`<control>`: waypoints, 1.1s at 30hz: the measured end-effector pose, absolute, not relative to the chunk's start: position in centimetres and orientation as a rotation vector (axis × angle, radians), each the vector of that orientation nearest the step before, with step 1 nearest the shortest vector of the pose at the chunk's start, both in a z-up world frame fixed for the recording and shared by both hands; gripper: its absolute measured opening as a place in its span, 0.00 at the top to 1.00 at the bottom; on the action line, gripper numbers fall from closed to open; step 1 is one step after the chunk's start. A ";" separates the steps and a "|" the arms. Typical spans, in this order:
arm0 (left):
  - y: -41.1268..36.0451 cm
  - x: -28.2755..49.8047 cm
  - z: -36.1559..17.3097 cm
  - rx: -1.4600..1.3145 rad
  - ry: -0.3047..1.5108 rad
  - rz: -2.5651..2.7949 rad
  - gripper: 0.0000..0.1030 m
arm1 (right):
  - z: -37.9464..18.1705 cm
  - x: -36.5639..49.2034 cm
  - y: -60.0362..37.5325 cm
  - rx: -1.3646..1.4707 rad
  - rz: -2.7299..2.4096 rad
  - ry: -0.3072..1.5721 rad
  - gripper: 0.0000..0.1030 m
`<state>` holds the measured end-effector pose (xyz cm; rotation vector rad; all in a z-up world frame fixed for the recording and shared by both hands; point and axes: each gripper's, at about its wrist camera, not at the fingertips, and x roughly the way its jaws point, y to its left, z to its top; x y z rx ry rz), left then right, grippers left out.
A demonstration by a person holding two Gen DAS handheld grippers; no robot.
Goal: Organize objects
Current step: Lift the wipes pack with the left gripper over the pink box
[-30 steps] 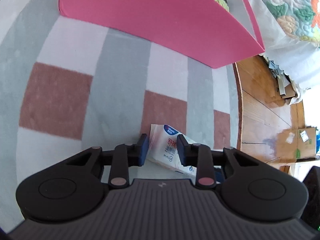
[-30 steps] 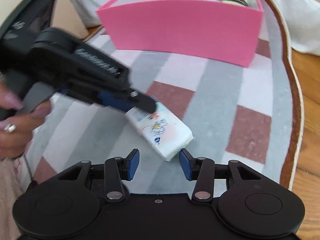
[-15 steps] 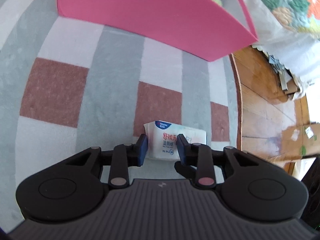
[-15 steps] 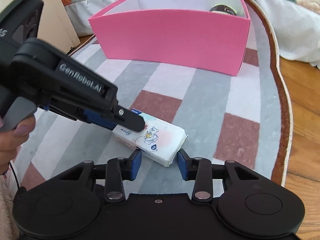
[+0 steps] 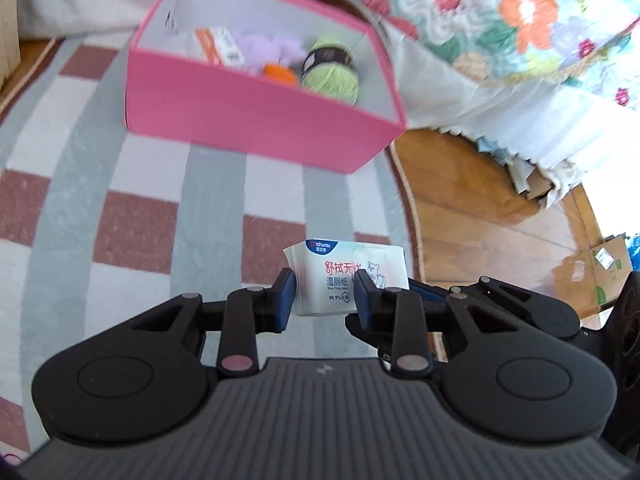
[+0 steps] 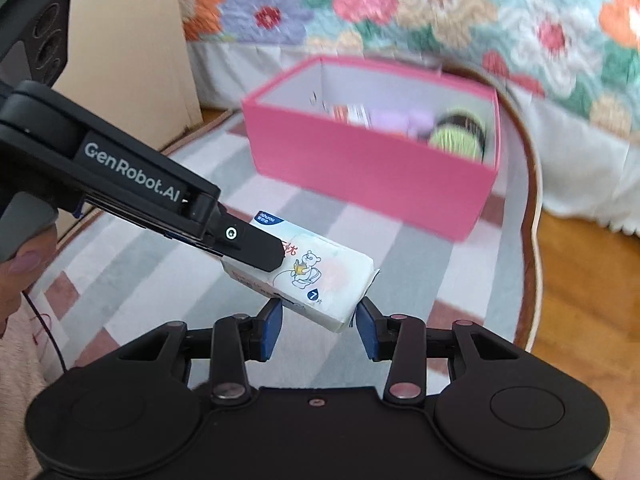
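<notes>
Wet-wipe pack (image 6: 320, 276) held clear of the rug (image 5: 120, 184), tilted, between both tools; one short end pinched in the left gripper (image 5: 325, 296), its fingers (image 5: 286, 294) nearly closed and pressing the pack's sides; far end sitting between the fingers (image 6: 269, 330) of the right gripper (image 6: 318, 330), jaws moderately apart and just now opening a little after a squeeze, right pad touching the pack's corner, left pad seemingly just short of it; hard to say whether any real clamp remains on that side; so, carried mainly by the left, merely flanked by the right.

Pink box (image 5: 256, 120) ahead on the rug, well apart from the pack, open-topped, near the edge of the bed with its floral quilt (image 6: 440, 8); inside already: green yarn ball (image 5: 332, 72) with a dark band, something small and orange (image 5: 280, 74), a lilac soft item (image 5: 272, 50), an orange-and-white packet (image 5: 220, 46); blurred in the right view, clearer in the left.

No other loose items visible on the rug in either view; wooden floor (image 5: 480, 220) beyond the rug's border, cardboard (image 5: 608, 268) at the far right; part of a hand (image 6: 24, 256) on the left tool's grip.

Judged stage: most of the sorting done, pack lifted but not yet over the box; left to do: carry forward above the rim, lower into the free near side, release; probably the last item, though not certain from these views.
</notes>
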<state>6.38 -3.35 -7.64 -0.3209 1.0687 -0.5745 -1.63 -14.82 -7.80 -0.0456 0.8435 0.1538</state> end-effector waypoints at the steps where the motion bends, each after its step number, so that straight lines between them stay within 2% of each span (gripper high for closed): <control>1: -3.2 6.3 -7.0 -0.317 1.059 -0.577 0.71 | -7.2 -1.8 -14.7 -0.053 0.156 0.833 0.54; 12: -2.9 7.2 -0.2 -0.216 0.945 -0.575 0.70 | -1.6 0.2 -14.3 -0.142 0.197 0.722 0.53; 23: -2.4 14.7 3.4 -0.184 0.871 -0.495 0.70 | 0.7 9.1 -15.3 -0.194 0.233 0.643 0.53; 28: -2.7 20.2 1.9 -0.201 0.923 -0.449 0.70 | -0.8 14.7 -17.7 -0.076 0.263 0.709 0.53; 33: -3.2 25.4 -2.2 -0.250 1.005 -0.412 0.70 | -4.4 19.5 -19.5 -0.014 0.260 0.795 0.55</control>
